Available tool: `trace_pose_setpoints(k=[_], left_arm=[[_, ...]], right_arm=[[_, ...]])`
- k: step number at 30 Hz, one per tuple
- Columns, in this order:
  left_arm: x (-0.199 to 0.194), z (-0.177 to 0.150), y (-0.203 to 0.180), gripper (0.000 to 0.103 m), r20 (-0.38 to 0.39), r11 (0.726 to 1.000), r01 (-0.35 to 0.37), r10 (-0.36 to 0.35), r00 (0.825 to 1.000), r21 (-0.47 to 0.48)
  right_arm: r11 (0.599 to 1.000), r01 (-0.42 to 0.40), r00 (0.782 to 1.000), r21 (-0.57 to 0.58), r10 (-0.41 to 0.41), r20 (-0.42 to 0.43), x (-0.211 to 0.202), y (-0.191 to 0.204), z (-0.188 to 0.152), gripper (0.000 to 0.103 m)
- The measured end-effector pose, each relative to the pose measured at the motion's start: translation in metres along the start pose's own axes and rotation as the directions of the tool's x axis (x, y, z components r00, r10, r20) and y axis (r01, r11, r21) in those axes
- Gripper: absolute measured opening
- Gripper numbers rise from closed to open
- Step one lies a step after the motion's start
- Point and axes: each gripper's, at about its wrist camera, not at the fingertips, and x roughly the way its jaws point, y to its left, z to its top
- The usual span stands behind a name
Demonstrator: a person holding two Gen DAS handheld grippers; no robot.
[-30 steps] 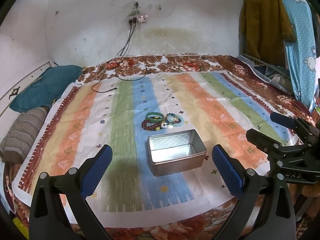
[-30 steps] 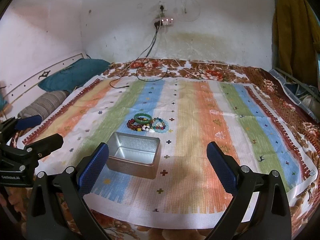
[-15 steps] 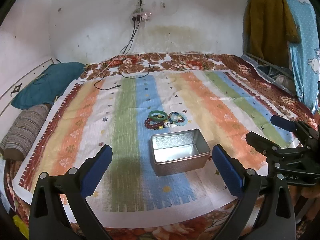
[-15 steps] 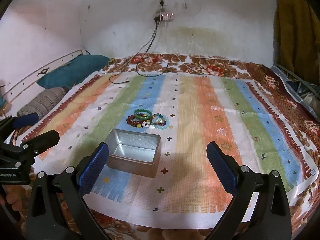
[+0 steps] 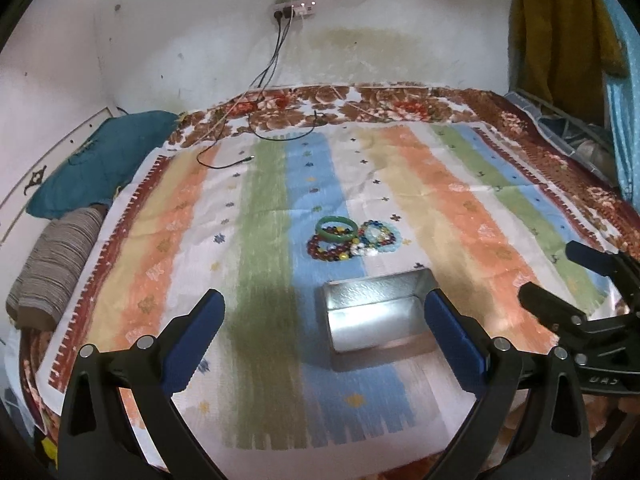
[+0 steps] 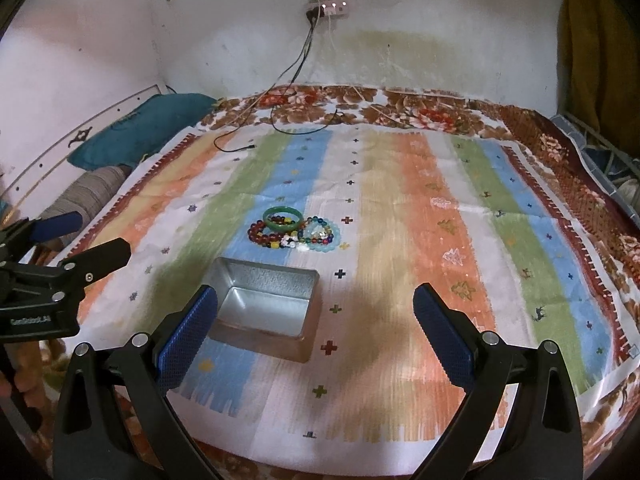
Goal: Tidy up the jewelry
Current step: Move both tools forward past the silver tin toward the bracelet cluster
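An open, empty metal tin (image 5: 374, 316) (image 6: 264, 308) sits on the striped cloth in mid-bed. Just beyond it lies a cluster of jewelry: a green bangle (image 5: 336, 227) (image 6: 282, 216), a dark red bead bracelet (image 5: 326, 249) (image 6: 262, 234) and a pale blue bead bracelet (image 5: 380, 236) (image 6: 322, 236). My left gripper (image 5: 324, 342) is open, short of the tin, nothing between its fingers. My right gripper (image 6: 316, 330) is also open and empty, with the tin by its left finger. Each gripper appears at the edge of the other's view.
The striped cloth (image 5: 460, 208) covers a floral bedspread (image 6: 420, 104). A teal pillow (image 5: 100, 160) and a striped bolster (image 5: 52, 264) lie at the left. Black cables (image 5: 272, 76) hang from a wall socket onto the bed's far side. Clothes (image 5: 560, 32) hang at the right.
Both grippers have moved forward and slightly lower toward the tin and jewelry, which now look nearer. Both stay open. Nothing on the bed has moved.
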Motion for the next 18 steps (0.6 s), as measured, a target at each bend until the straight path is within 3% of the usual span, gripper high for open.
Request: trace_pose_setpoints(k=[18], left_arm=[[0.060,0.037,0.018,0.098,-0.127,0.997,-0.033,0.024,0.992,-0.070]], right_arm=[[1.000,0.011,0.997,0.017,-0.009,-0.079,0.044,-0.006,0.037,0.099]])
